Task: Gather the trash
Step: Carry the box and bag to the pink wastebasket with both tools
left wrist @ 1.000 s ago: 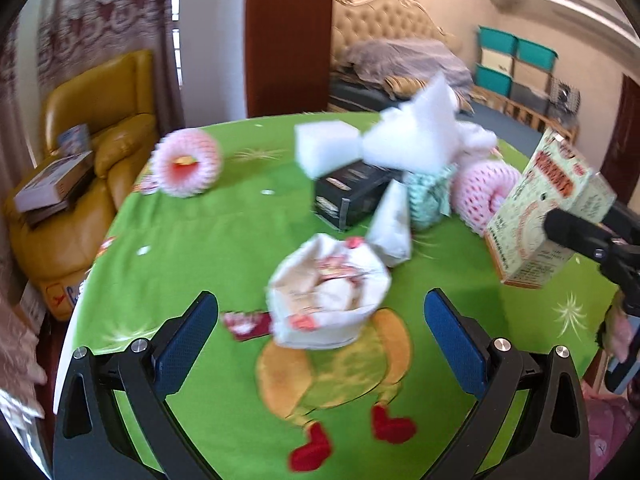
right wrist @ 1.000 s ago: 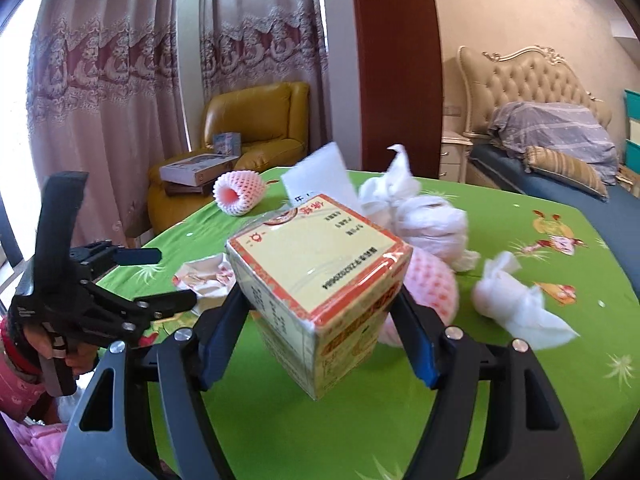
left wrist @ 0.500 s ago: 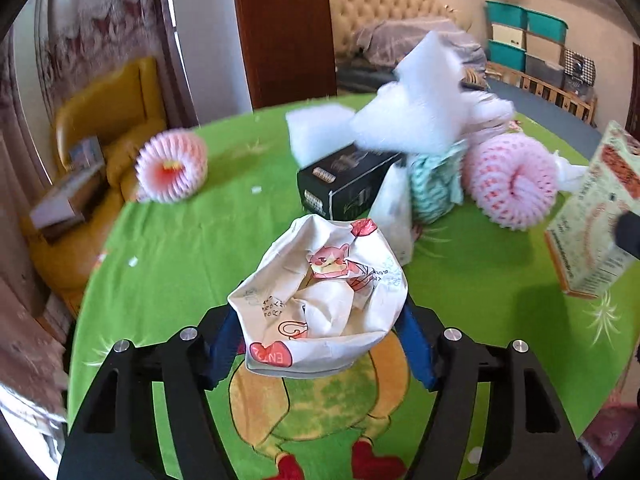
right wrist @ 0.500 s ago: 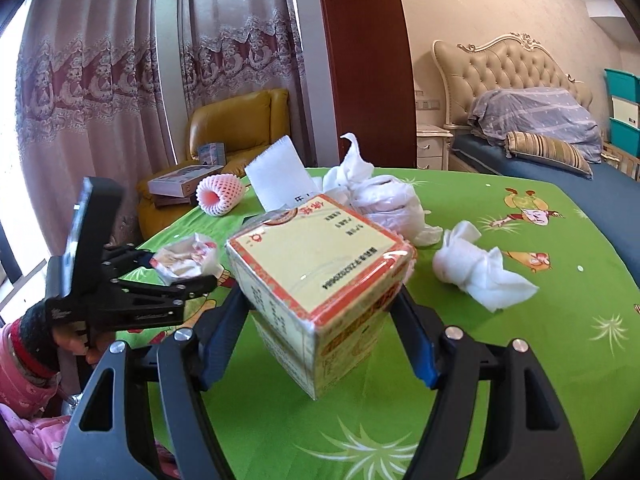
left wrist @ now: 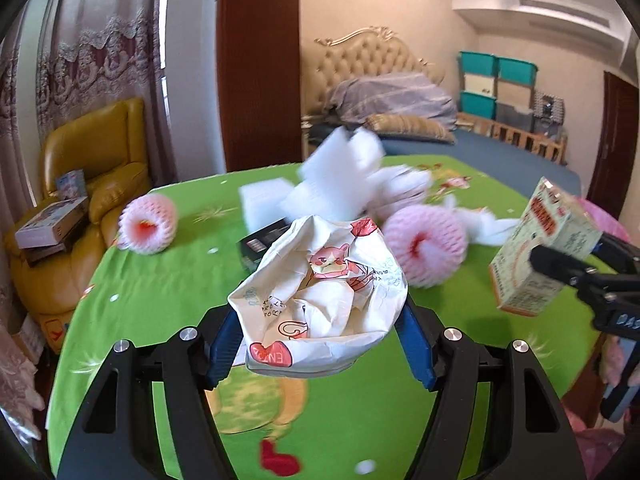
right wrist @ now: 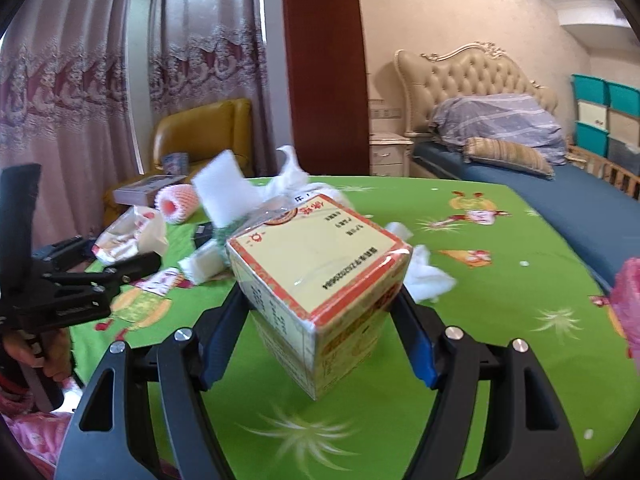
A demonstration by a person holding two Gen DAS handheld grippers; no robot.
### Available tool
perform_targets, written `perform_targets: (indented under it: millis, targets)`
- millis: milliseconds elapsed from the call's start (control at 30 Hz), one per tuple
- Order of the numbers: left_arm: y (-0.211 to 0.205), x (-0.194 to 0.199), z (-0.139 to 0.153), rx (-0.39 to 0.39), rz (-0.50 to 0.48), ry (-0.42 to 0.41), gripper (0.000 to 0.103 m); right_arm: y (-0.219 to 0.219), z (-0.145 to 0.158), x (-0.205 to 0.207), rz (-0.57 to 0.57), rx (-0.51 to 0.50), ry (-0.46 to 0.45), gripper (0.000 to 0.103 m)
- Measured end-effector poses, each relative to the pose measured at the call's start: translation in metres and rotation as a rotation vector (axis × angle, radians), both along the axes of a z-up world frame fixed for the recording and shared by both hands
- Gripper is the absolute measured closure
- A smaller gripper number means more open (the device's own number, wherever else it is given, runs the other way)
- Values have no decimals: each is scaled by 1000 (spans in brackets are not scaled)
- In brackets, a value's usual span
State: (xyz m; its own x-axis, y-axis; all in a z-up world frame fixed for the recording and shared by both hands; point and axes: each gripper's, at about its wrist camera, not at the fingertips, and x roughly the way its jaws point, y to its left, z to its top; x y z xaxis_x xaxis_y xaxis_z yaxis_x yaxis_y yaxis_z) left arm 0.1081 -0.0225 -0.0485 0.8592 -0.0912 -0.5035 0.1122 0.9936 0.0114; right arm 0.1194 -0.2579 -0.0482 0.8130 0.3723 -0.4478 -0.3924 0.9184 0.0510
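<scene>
My left gripper point(left wrist: 320, 336) is shut on a crumpled white paper wrapper point(left wrist: 320, 280) with cartoon print and holds it above the green tablecloth point(left wrist: 160, 288). My right gripper point(right wrist: 316, 320) is shut on a yellow-and-red carton box point(right wrist: 316, 264), tilted and lifted off the table. The right wrist view shows the left gripper point(right wrist: 124, 272) with the wrapper point(right wrist: 132, 236) at the left. In the left wrist view the right gripper point(left wrist: 560, 268) and the carton point(left wrist: 540, 248) appear at the right.
Two pink foam fruit nets point(left wrist: 148, 228) point(left wrist: 424, 248), white foam blocks point(left wrist: 340, 168), a black box point(left wrist: 260, 246) and crumpled tissues point(right wrist: 428, 280) lie on the table. A yellow armchair point(left wrist: 92, 184) stands left and a bed point(right wrist: 560, 200) behind. Pink plastic point(right wrist: 628, 304) shows at the right edge.
My left gripper has shut on the wrapper that lay on the table and lifted it. My right gripper has carried the carton sideways over the table.
</scene>
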Motion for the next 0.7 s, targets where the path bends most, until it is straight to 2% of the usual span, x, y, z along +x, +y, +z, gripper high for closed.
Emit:
perform_targets:
  millis: [167, 267, 700]
  targets:
    - [-30, 5, 4, 13, -63, -19, 38, -28, 1, 0, -81, -9, -4, 34]
    - [-52, 12, 8, 9, -109, -27, 38, -43, 4, -4, -139, -48, -21, 34]
    - [-167, 45, 17, 12, -310, -49, 37, -141, 17, -18, -381, -113, -64, 34]
